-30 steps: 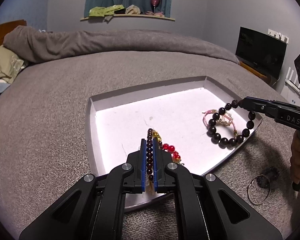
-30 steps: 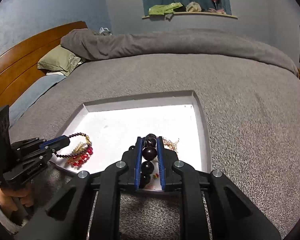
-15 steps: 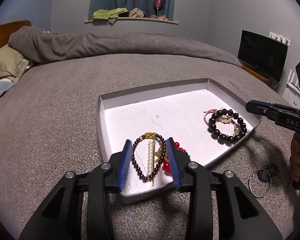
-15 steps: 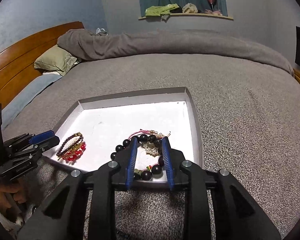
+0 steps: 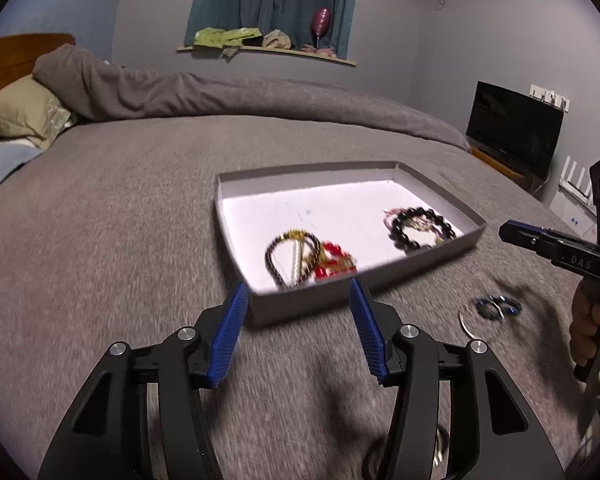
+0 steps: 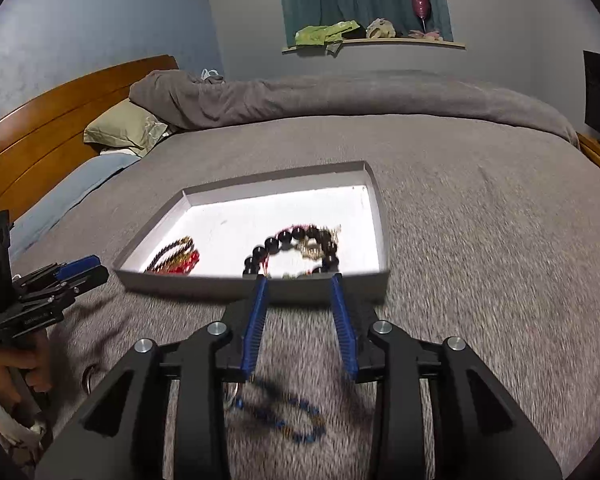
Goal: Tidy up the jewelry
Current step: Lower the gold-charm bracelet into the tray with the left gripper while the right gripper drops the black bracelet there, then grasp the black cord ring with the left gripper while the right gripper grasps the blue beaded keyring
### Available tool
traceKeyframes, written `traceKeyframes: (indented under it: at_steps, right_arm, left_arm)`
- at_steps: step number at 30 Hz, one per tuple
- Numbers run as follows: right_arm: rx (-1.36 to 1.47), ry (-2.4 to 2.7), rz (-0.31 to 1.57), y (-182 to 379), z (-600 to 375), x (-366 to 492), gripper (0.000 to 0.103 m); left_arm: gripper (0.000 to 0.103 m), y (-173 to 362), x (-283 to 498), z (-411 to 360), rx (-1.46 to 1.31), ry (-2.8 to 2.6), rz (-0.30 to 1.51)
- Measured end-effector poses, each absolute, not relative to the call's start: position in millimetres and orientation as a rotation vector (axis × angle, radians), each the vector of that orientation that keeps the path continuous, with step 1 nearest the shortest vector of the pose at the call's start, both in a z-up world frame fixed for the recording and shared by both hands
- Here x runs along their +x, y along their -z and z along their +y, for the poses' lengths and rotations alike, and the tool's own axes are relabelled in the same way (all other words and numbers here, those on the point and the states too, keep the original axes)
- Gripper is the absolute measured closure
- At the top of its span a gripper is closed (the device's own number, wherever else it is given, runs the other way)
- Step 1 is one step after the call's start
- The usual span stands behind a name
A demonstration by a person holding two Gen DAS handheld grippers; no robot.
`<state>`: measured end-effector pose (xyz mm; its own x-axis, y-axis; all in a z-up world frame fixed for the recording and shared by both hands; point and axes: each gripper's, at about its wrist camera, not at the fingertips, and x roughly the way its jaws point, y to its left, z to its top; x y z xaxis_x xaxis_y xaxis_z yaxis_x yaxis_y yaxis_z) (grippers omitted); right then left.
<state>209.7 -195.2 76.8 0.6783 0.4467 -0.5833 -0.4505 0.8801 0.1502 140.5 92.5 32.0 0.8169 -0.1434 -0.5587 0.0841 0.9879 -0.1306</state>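
Both claws, left [image 5: 296,328] and right [image 6: 298,324], hang wide open and empty near the tray [image 5: 440,246] of bracelets [image 5: 420,230], so the blue beads [image 6: 288,416] (loose on the bed) could snag the blanket.

My left gripper [image 5: 298,330] hangs with its blue-padded jaws spread wide and nothing between them. My right gripper [image 6: 299,320] is likewise parted and empty, held low and level. In each wrist view, my bare hand [image 5: 590,326] wraps the other gripper's handle.
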Motion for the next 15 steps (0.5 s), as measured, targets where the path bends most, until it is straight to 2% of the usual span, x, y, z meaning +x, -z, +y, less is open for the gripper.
traceKeyframes:
  at_steps: [15]
  right_arm:
    - [0.031,-0.492,0.673,-57.1,-220.1,161.7,0.065]
  left_arm:
    - [0.049,-9.4,77.6,64.7,-0.077,0.231,0.631]
